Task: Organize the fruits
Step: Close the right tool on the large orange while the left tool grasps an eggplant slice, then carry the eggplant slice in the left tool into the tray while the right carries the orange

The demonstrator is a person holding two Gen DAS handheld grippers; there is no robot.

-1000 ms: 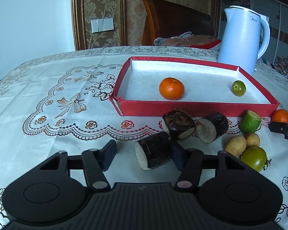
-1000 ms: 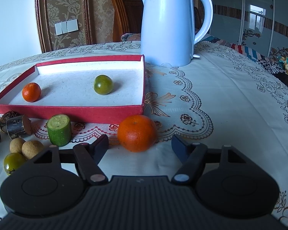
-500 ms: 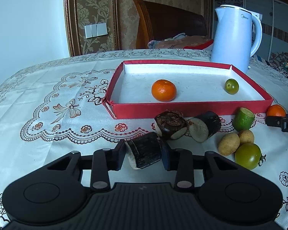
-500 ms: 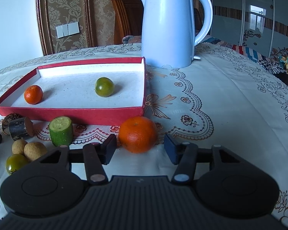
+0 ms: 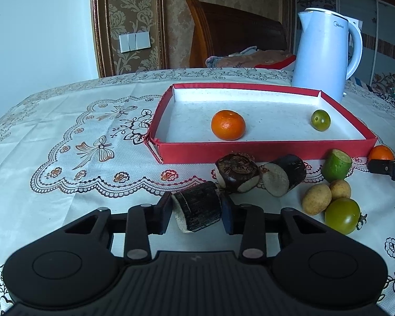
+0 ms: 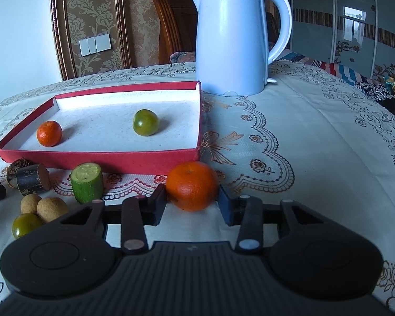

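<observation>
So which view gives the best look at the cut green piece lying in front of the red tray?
The right wrist view. There the green piece stands close and large, its pale cut top and whole side in plain sight, beside the orange. In the left wrist view it sits small near the right edge, tilted, partly distorted by the lens.

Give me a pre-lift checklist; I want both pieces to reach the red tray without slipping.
1. Left claw shut on the dark-skinned cut cane piece: ok.
2. Right claw, jaws closing, pads against the loose orange tangerine: ok; firmness cannot tell.
3. Red cardboard tray has bare floor beside its orange tangerine and small green tomato: ok.
4. Two other dark cane pieces lie close ahead of the left claw: not ok.
5. Light blue electric kettle stands behind the tray, clear: ok.
</observation>
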